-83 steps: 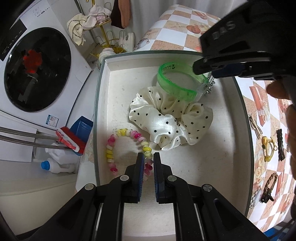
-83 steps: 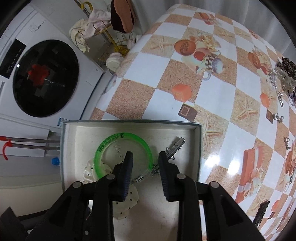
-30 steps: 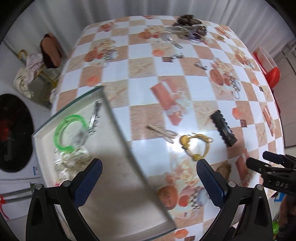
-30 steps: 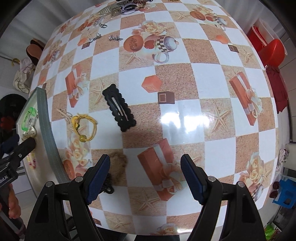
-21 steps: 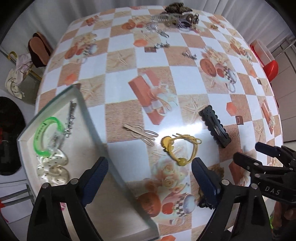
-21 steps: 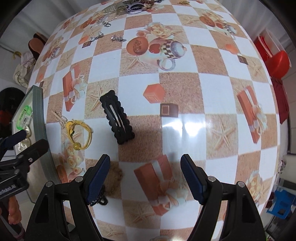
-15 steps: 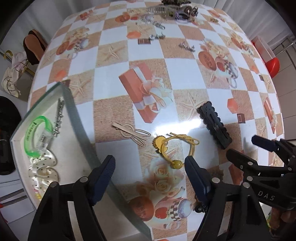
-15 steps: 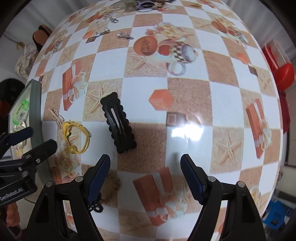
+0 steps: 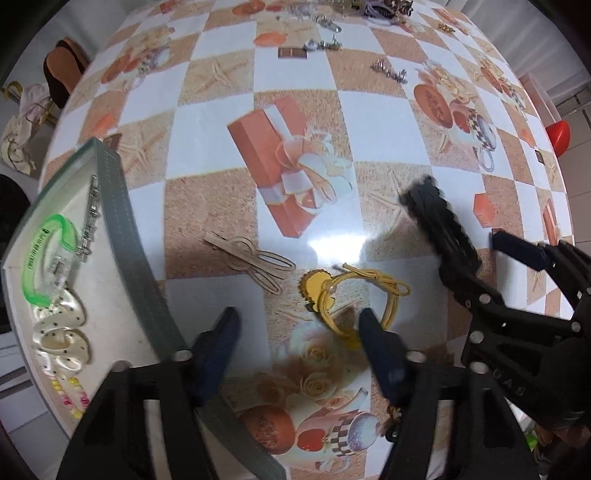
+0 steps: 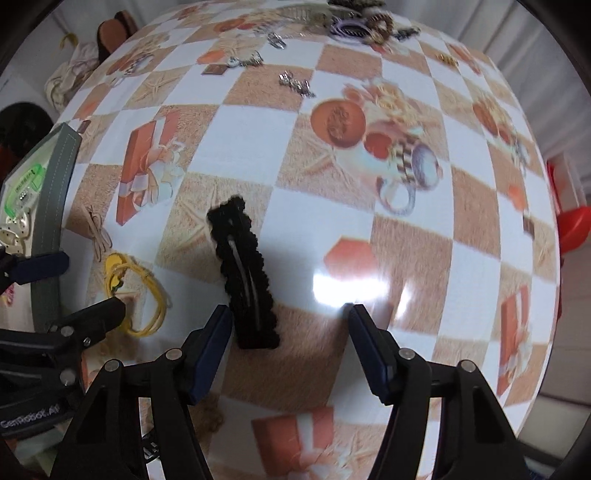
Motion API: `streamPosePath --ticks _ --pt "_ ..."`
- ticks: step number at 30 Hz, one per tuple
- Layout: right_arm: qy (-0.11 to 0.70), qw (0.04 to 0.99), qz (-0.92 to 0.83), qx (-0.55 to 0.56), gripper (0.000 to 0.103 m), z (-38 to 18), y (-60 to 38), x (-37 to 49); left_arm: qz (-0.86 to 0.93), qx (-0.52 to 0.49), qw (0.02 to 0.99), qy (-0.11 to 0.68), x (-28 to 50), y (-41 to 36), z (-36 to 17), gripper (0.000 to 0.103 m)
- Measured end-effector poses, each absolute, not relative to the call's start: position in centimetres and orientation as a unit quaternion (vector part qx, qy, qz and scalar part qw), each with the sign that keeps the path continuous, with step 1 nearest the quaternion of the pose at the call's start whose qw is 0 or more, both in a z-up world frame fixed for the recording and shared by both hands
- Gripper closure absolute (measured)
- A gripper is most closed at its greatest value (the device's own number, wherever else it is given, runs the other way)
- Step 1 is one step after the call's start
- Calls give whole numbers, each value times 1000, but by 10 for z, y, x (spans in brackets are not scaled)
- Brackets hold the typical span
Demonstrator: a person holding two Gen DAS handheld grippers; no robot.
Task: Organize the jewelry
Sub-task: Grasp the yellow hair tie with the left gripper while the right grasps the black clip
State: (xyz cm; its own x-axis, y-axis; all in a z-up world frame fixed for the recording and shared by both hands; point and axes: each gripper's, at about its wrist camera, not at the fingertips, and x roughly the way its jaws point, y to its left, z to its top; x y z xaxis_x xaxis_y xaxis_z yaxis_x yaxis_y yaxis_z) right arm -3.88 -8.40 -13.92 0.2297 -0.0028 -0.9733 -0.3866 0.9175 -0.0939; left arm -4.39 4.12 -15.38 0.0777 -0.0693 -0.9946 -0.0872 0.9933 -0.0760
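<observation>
My left gripper (image 9: 295, 332) is open, low over the patterned tablecloth, with a yellow hair tie (image 9: 351, 295) between and just ahead of its fingertips. A beige hair clip (image 9: 251, 262) lies left of it. My right gripper (image 10: 290, 328) is open, with a black scalloped hair clip (image 10: 243, 273) just ahead of its left finger. The grey-rimmed box (image 9: 122, 236) at left holds a green bangle (image 9: 40, 266), a polka-dot scrunchie (image 9: 62, 336), a silver clip and a bead bracelet.
Several small metal pieces (image 10: 295, 83) and a pile of jewelry (image 10: 354, 22) lie at the table's far side. A brown hair tie lies near the front edge between the grippers. A red stool (image 10: 570, 229) stands to the right of the table.
Both grippers left the box, opened wide, swung over the table and came down: the left toward the yellow hair tie, the right toward the black clip.
</observation>
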Motion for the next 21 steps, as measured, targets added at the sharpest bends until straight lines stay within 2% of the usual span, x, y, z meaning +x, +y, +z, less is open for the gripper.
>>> streamPosePath --ticks 3,5,6,7,8,11,13,14,15,16,21 --pt "604 772 124 -156 42 -138 -84 -30 7 -58 732 678 -41 37 -155 34" --pt "602 773 125 -155 57 -136 -83 -25 6 -52 735 677 -40 31 -154 34" --pt "602 773 127 -155 61 -135 -83 -23 5 -49 735 676 -40 28 -154 34" --pt "601 773 130 -157 70 -134 -82 -23 5 -46 736 675 -39 26 -153 35" --pt "601 772 134 -159 73 -134 -80 -22 4 -43 737 675 -39 25 -153 36" --pt "602 771 136 -159 75 -133 -77 -19 6 -30 741 671 -39 18 -150 49" --pt "605 770 138 -150 75 -133 -78 -13 3 -27 745 667 -39 16 -146 67" --pt "608 769 137 -141 75 -134 -78 -14 -1 -30 745 666 -38 16 -145 80" --pt "610 769 137 -133 79 -132 -84 -14 -3 -33 745 666 -39 17 -144 83" --pt "614 768 138 -120 94 -131 -87 -12 -5 -38 745 666 -38 16 -143 83" --pt "624 765 140 -83 96 -124 -109 -5 -18 -48 748 662 -40 12 -135 83"
